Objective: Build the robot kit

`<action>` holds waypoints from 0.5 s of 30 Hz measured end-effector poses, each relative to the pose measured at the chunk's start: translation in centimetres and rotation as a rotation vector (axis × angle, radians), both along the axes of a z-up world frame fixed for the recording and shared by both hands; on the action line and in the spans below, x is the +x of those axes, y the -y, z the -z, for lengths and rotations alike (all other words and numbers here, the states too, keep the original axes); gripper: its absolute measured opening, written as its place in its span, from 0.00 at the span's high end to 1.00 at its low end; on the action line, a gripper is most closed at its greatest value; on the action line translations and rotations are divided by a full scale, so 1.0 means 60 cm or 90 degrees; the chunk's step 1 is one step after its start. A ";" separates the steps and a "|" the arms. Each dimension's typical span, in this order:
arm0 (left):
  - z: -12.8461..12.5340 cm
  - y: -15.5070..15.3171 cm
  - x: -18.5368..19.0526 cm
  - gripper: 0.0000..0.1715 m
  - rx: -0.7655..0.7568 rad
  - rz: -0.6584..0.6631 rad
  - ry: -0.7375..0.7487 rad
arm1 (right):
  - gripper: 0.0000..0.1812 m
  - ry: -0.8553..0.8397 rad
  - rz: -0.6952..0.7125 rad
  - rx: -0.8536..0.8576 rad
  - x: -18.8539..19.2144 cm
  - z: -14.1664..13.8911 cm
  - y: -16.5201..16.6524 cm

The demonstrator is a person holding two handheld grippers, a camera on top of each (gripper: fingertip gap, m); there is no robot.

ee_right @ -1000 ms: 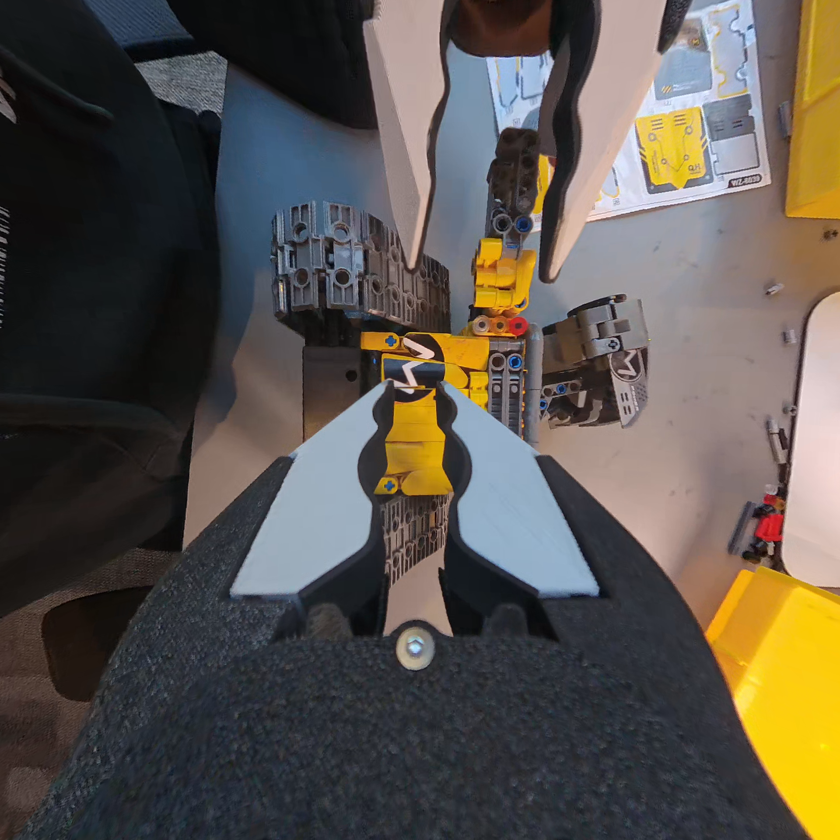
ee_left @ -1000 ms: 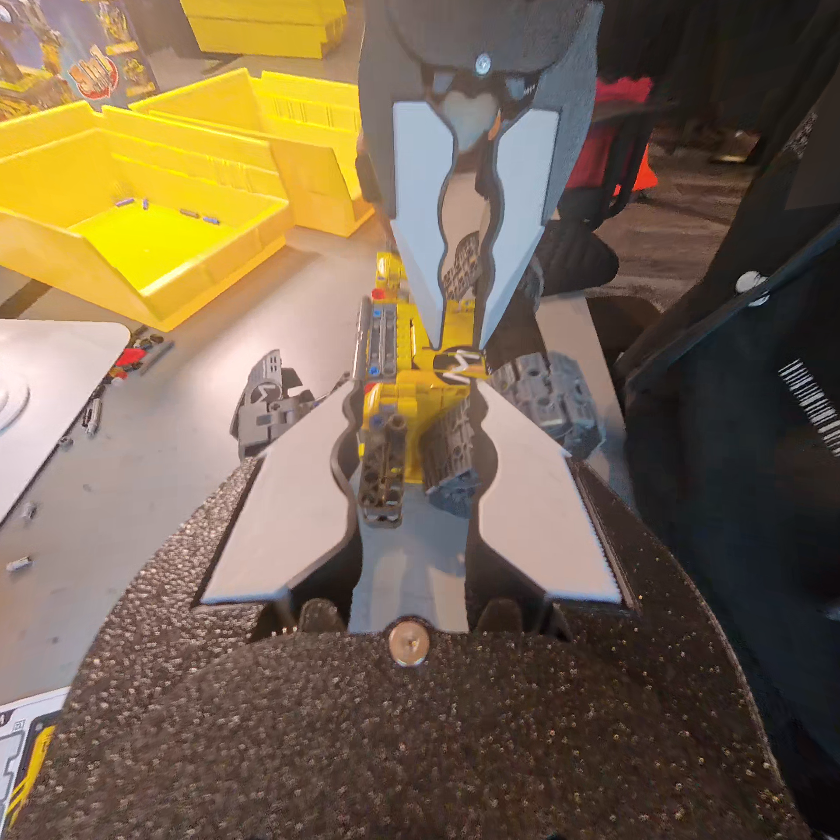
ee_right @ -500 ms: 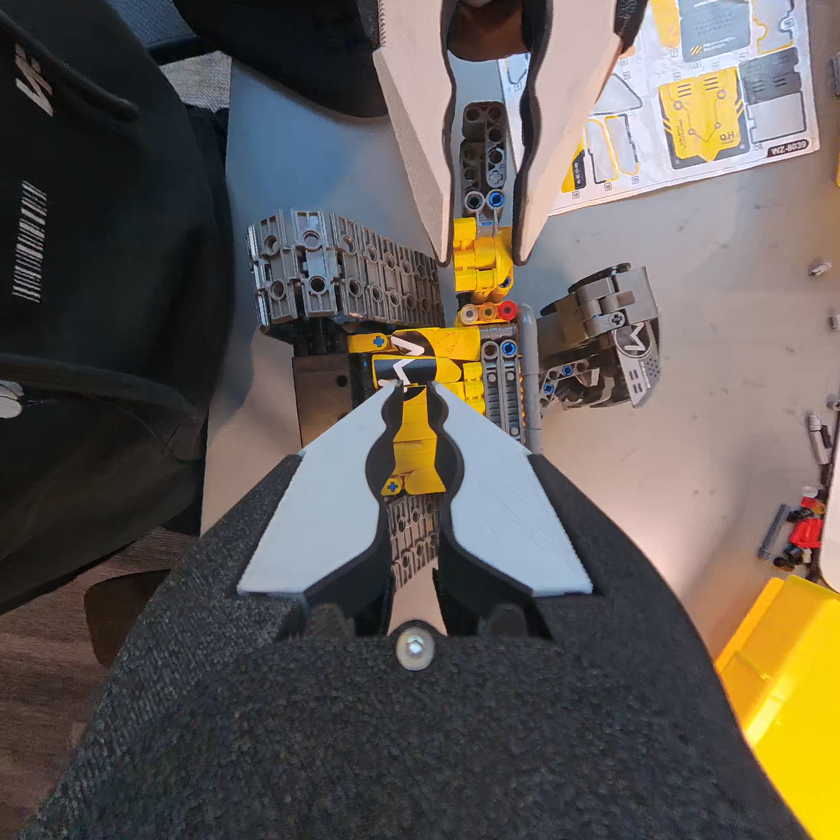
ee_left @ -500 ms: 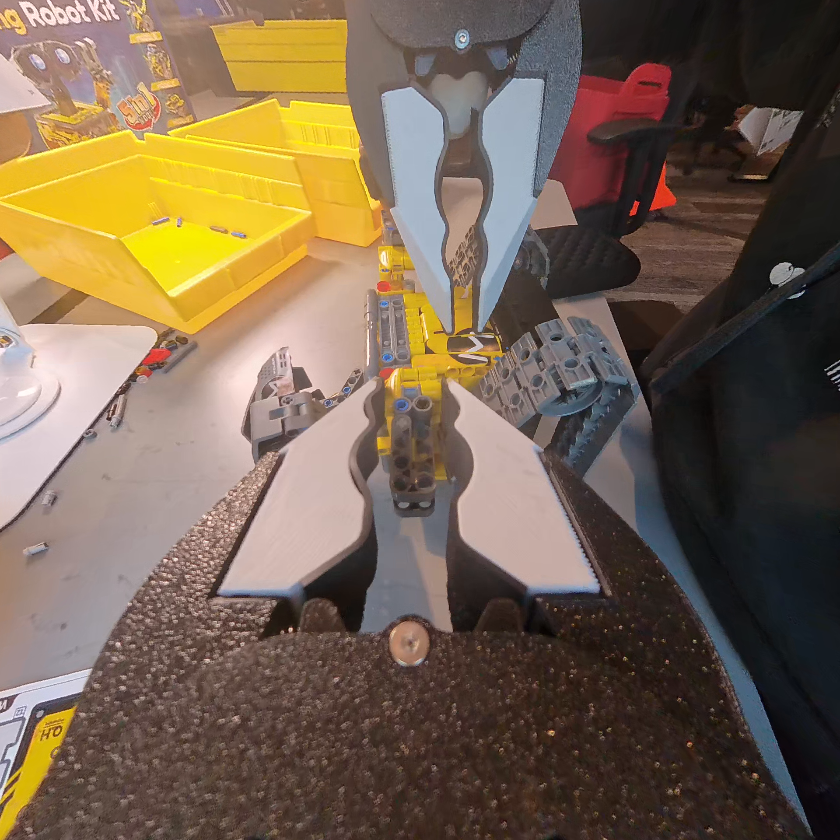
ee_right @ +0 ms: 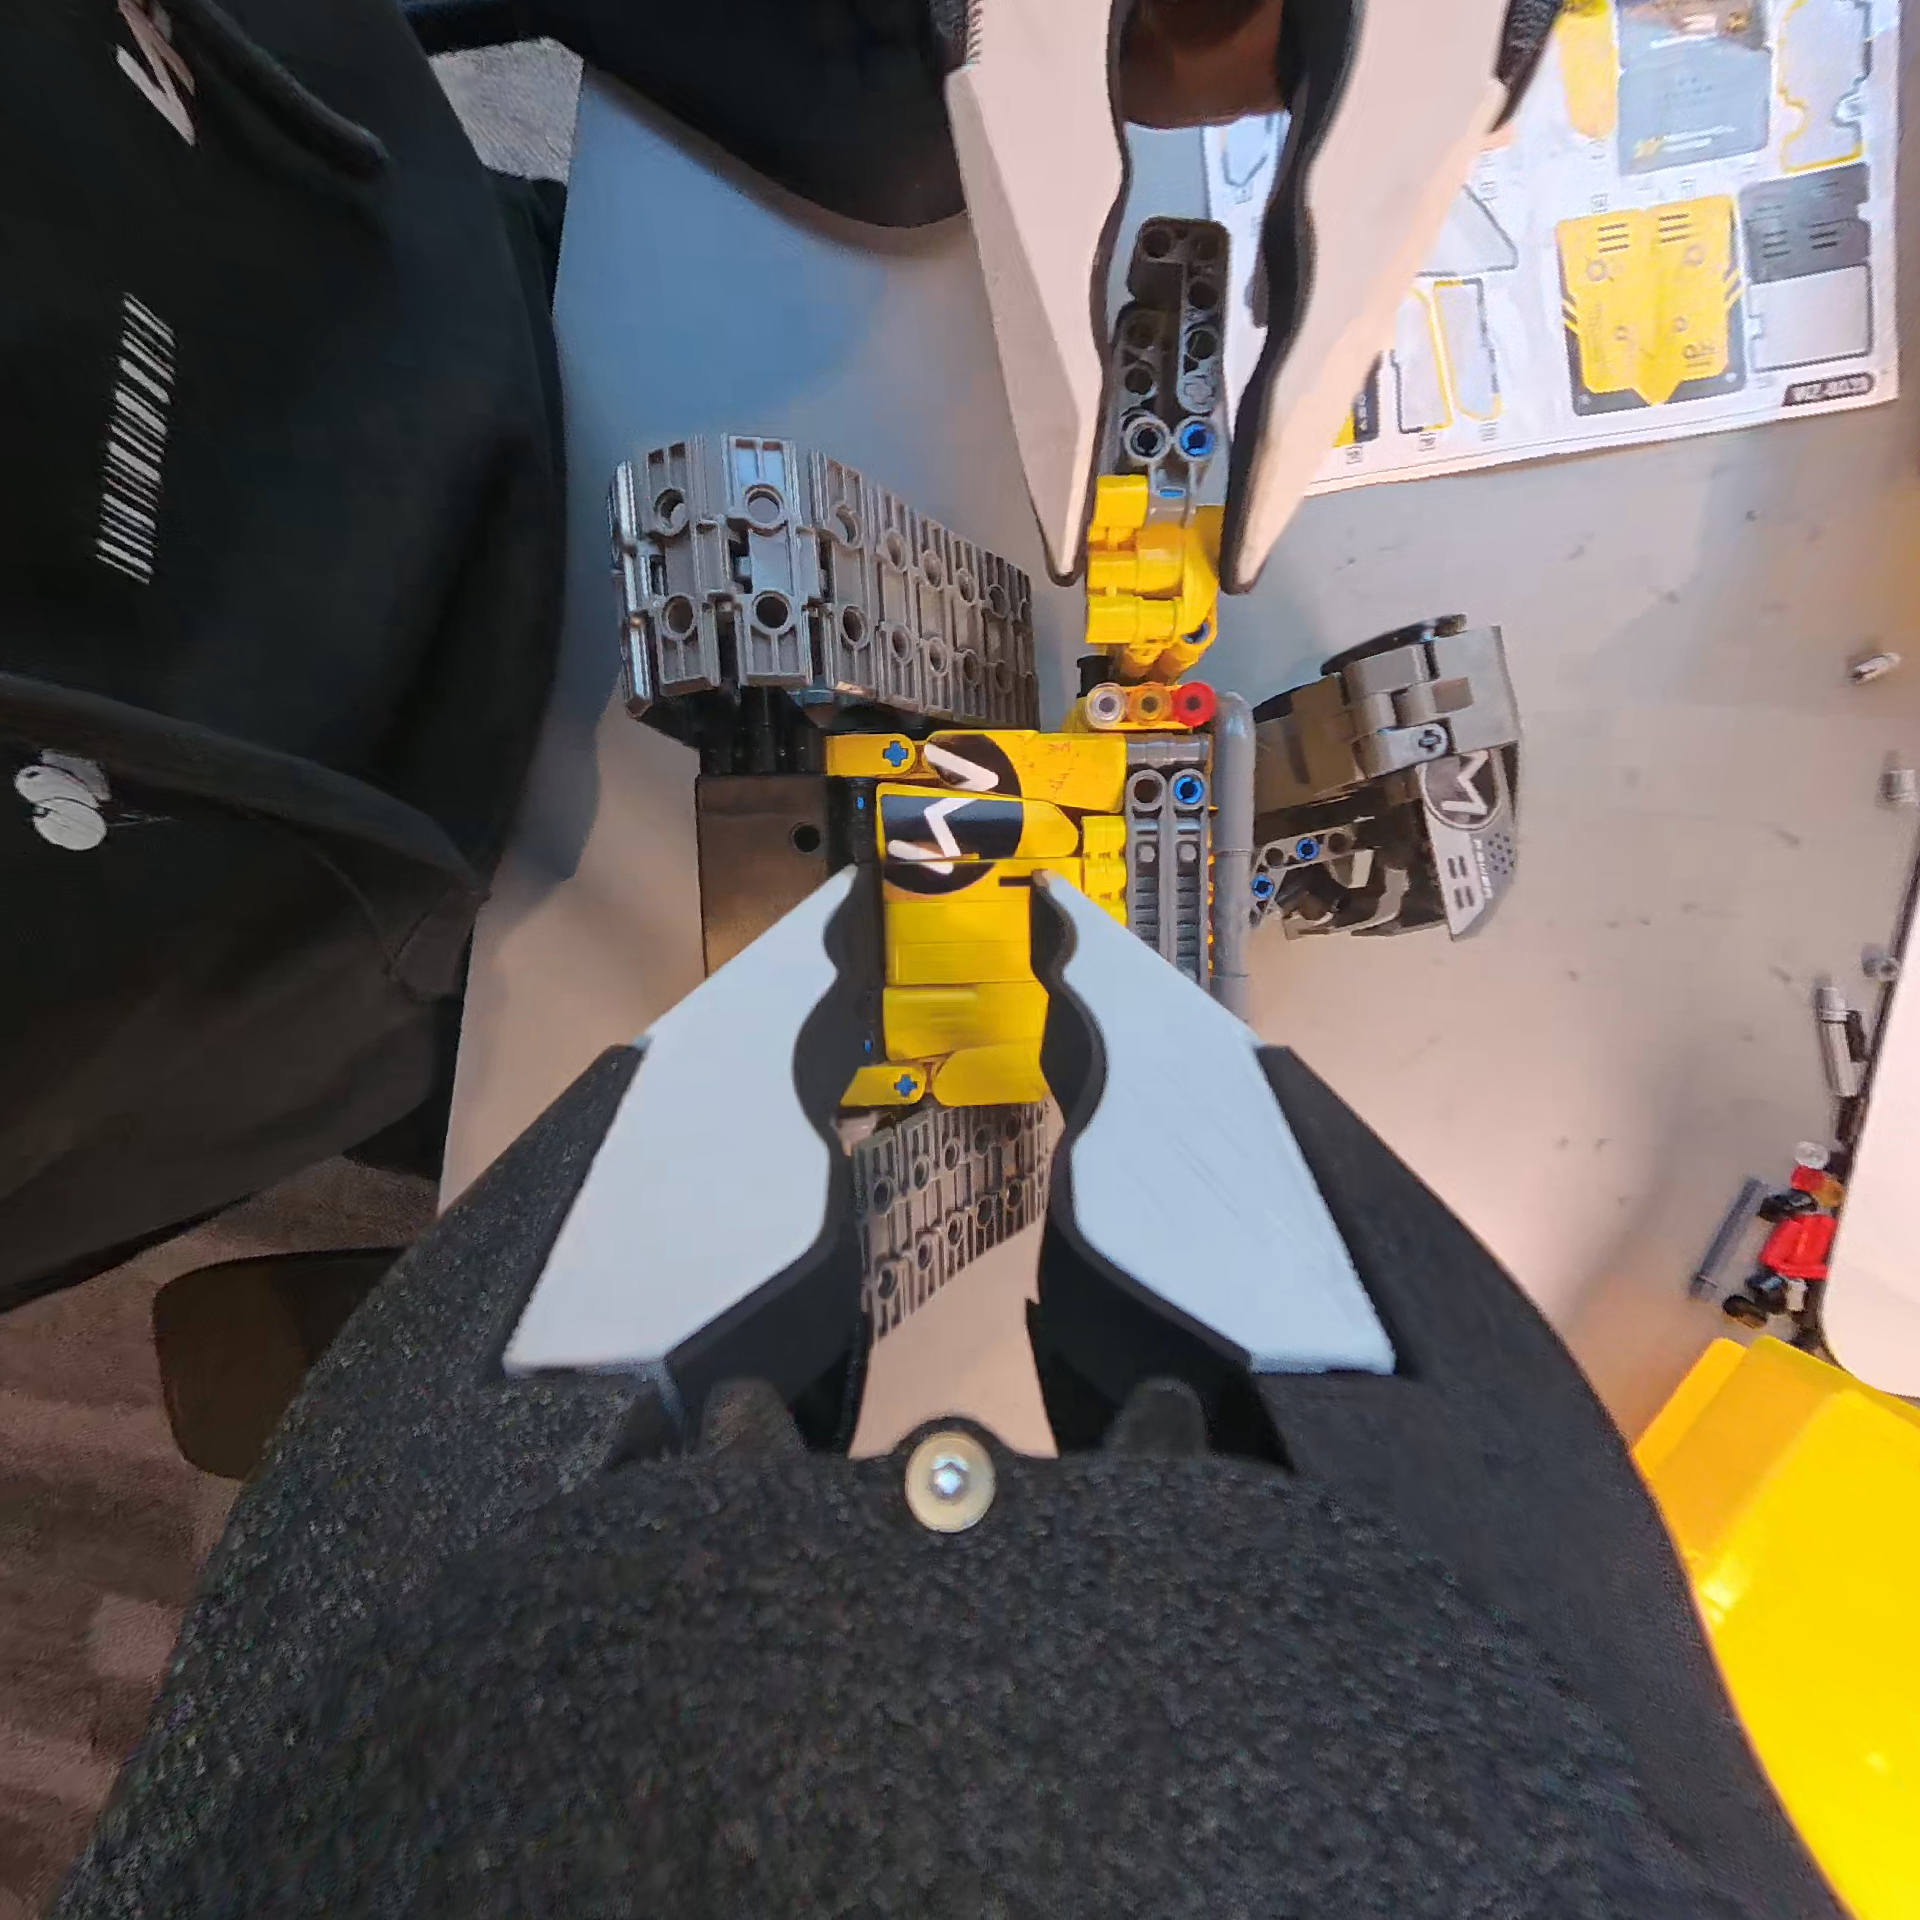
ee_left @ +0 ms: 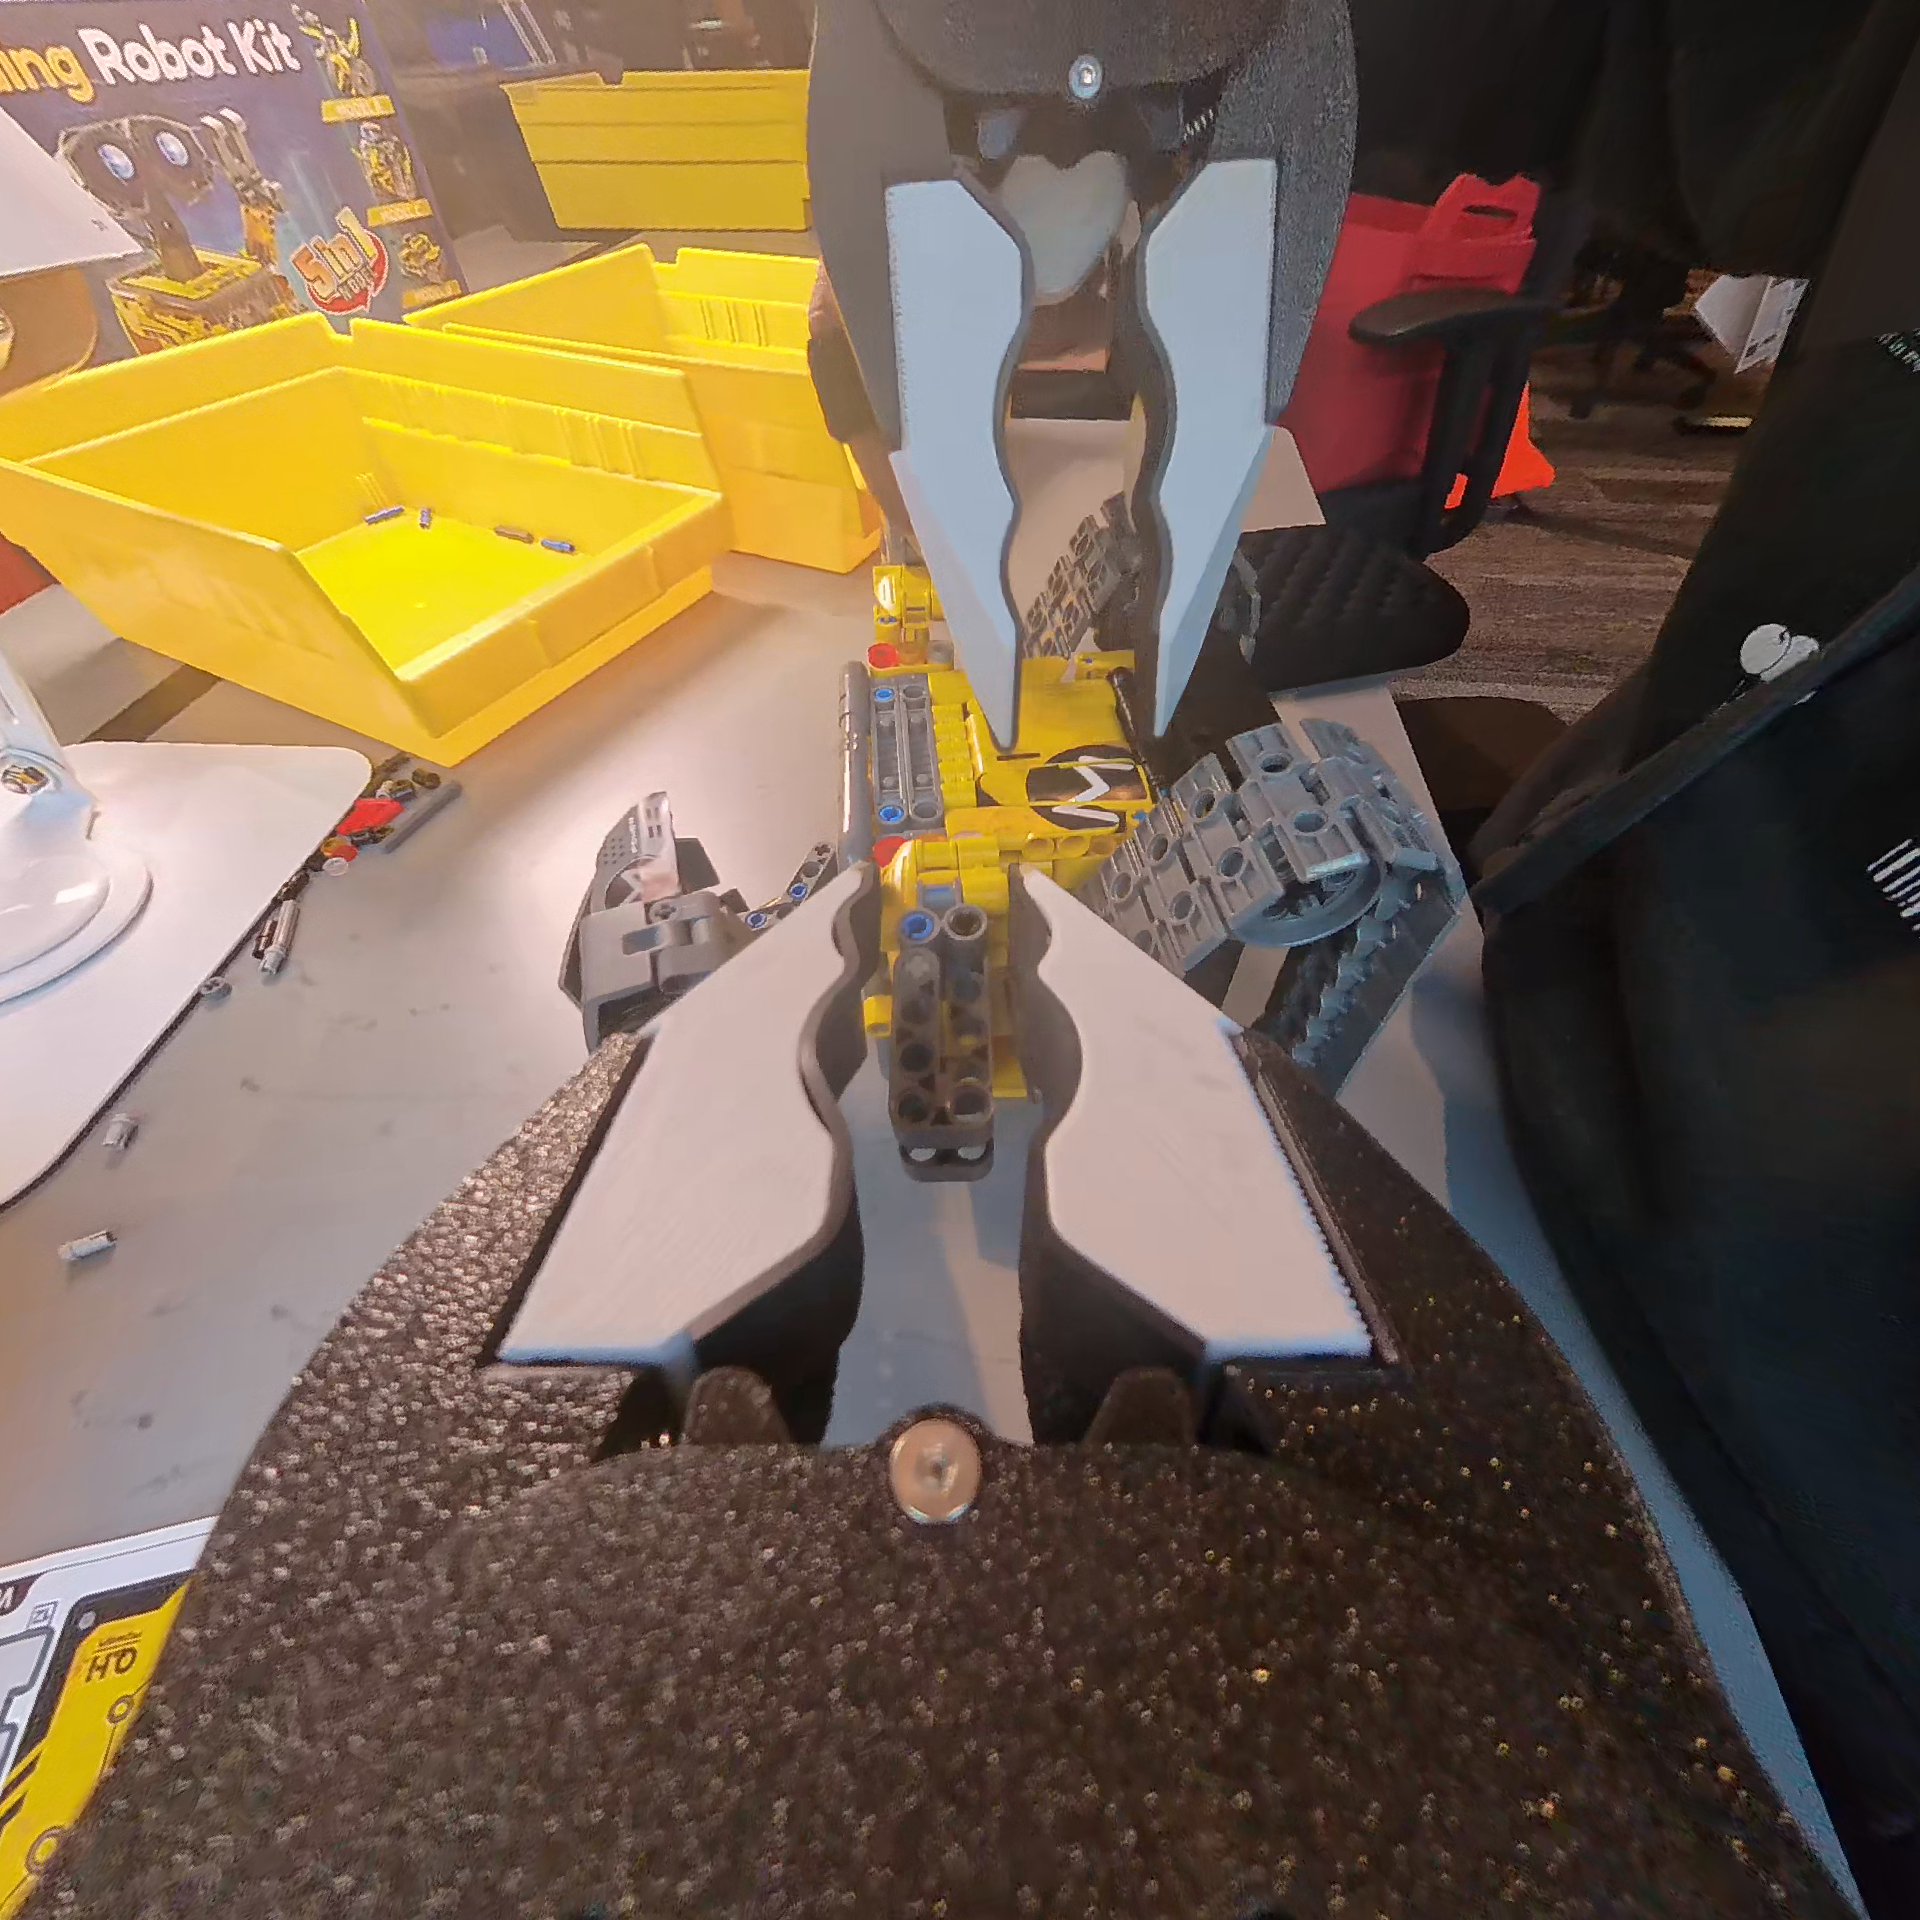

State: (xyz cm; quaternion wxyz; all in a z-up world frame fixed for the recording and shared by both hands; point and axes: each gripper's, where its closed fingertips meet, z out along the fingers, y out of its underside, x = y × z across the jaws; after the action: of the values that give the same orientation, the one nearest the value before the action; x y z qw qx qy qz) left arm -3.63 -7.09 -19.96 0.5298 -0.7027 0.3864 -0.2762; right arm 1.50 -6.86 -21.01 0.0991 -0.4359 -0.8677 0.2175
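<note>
Bin (ee_left: 436,582) with few small pins (ee_left: 530,537)

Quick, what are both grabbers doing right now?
Left gripper: jaws closed around the model's dark gray beam arm.
Right gripper: jaws closed around the yellow brick-built body.

You are looking at the brick model (ee_right: 997,831) lying on the surface (ee_right: 1558,727). Left of the model, its track (ee_right: 821,592) is sitting; right of it, the cab piece (ee_right: 1392,790); beyond it, the instruction sheet (ee_right: 1662,260); the bin (ee_left: 395,540) is sitting well apart from it.
</note>
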 end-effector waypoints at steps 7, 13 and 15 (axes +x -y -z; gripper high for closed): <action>0.000 -0.002 -0.006 0.87 0.006 -0.004 0.005 | 0.71 -0.247 0.081 -0.069 -0.003 -0.078 -0.036; -0.003 -0.007 -0.020 0.88 0.019 -0.011 0.010 | 0.57 -0.377 0.213 -0.139 0.064 -0.055 -0.068; -0.003 -0.008 -0.023 0.88 0.021 -0.013 0.016 | 0.59 -0.422 0.233 -0.180 0.085 -0.054 -0.057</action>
State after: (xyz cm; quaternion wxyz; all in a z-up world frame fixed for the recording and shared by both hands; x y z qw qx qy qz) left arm -5.02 -6.60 -19.78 0.5491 -0.6942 0.3771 -0.2727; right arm 6.58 -3.42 -17.74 0.3498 -0.4990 -0.6583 0.4420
